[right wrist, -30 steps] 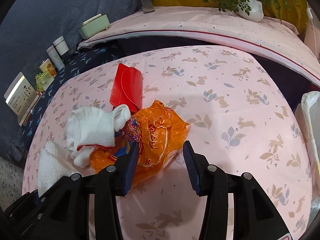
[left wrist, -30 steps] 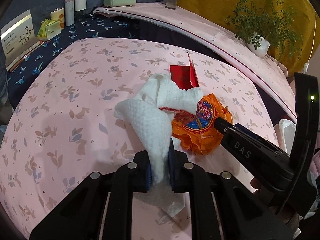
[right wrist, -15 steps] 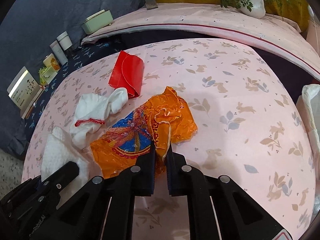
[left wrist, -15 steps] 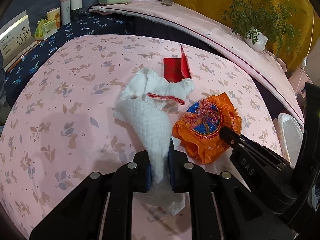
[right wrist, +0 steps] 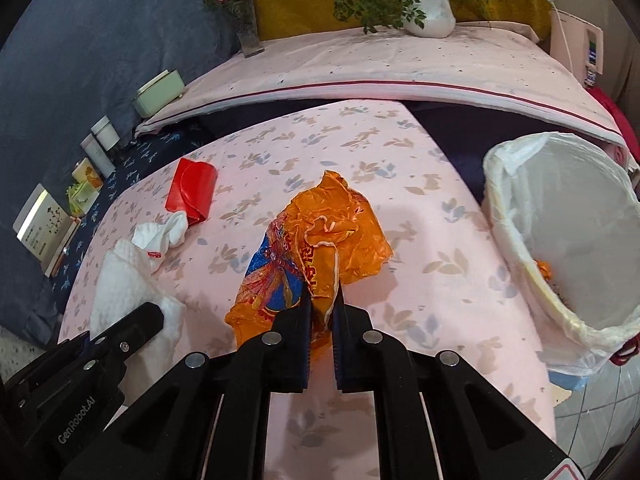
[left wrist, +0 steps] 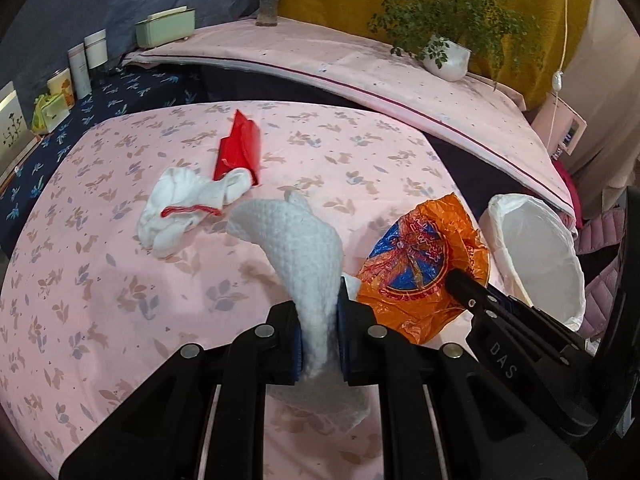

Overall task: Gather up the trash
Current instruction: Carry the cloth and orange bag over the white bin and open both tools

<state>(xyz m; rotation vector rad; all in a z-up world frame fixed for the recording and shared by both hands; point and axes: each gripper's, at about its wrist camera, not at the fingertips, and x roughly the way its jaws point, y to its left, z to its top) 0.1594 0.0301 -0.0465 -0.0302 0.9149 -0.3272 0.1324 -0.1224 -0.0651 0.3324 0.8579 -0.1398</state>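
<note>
Each wrist fisheye sits just behind its own claw at the bottom of the frame, looking steeply down and forward, close over the pink floral bed (left wrist: 120, 280). Both share the lined bin (right wrist: 568, 240) at the right edge.

A white embossed tissue (left wrist: 296, 248) hangs pinched, lifted off the desk. A crumpled orange wrapper (right wrist: 320, 248) with blue print is pinched too. A white sock (left wrist: 184, 208) touches a red envelope (left wrist: 240, 148). A white-lined bin (right wrist: 568, 232) stands beside the desk.
</note>
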